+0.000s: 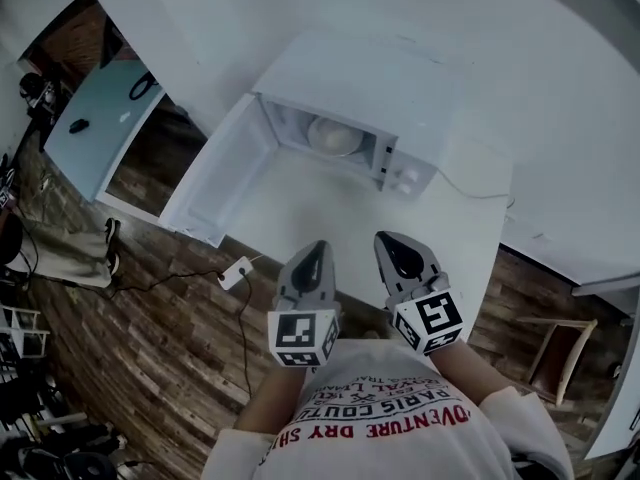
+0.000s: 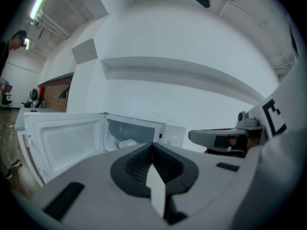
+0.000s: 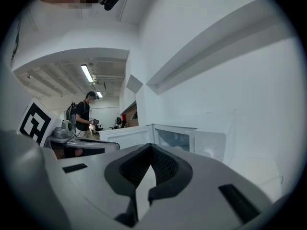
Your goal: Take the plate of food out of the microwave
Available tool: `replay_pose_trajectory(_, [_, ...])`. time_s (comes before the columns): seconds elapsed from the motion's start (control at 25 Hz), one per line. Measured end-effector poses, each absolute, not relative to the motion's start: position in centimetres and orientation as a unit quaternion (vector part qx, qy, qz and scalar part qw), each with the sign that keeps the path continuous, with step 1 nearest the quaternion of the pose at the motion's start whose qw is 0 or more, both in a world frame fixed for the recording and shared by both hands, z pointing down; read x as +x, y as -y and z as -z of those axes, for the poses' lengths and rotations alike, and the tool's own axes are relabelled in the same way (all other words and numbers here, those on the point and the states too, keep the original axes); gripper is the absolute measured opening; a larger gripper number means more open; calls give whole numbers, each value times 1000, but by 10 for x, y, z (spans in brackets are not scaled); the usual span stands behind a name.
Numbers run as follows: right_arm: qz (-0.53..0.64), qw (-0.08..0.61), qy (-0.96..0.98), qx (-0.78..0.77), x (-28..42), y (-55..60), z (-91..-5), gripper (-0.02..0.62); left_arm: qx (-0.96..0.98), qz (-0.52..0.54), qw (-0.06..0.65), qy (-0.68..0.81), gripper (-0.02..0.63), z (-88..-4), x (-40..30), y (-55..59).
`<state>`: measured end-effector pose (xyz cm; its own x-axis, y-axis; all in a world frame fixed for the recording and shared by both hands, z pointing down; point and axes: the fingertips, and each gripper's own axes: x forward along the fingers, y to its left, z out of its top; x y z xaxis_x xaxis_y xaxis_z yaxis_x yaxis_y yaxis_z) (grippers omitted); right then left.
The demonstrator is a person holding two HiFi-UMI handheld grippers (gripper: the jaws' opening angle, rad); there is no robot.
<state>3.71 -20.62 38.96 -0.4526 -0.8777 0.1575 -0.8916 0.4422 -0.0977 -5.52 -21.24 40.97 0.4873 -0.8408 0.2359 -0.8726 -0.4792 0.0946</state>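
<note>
Your left tongs (image 1: 312, 253) and right tongs (image 1: 397, 244) are closed and empty; open them before reaching the plate (image 1: 333, 135) in the microwave (image 1: 350, 68).

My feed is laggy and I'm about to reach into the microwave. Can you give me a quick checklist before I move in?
1. The microwave has its door open: ok, swung wide.
2. The plate of food sits in the cavity: ok, visible inside.
3. The left gripper ready to grasp: not ok, jaws together, empty.
4. The right gripper ready to grasp: not ok, jaws together, empty.
5. The plate's rim reachable: cannot tell, too small.
6. The table bare in front for set-down: ok.
</note>
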Motion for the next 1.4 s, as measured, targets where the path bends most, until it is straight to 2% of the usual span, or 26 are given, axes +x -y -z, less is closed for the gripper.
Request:
replay_pose_trajectory(0.4, [-97,35,800,591,7,309,-388,5,895,-114,102,420,5,-419,-80,339])
replay_pose_trajectory(0.76, [-121,66,771,621,-4,350,-418,5,911,-160,123,359,5,-466,-76,392])
replay_pose_trajectory(1.0, [-151,86,776,606,8,364,-444,5,884,-172,232,367,5,-528,-64,408])
replay_pose_trajectory(1.24, [-176,97,780,593,11,373,-469,5,800,-18,488,348,5,-563,-57,435])
replay_pose_trajectory(1.4, [-180,102,785,584,14,380,-476,5,764,25,530,367,5,-579,-59,460])
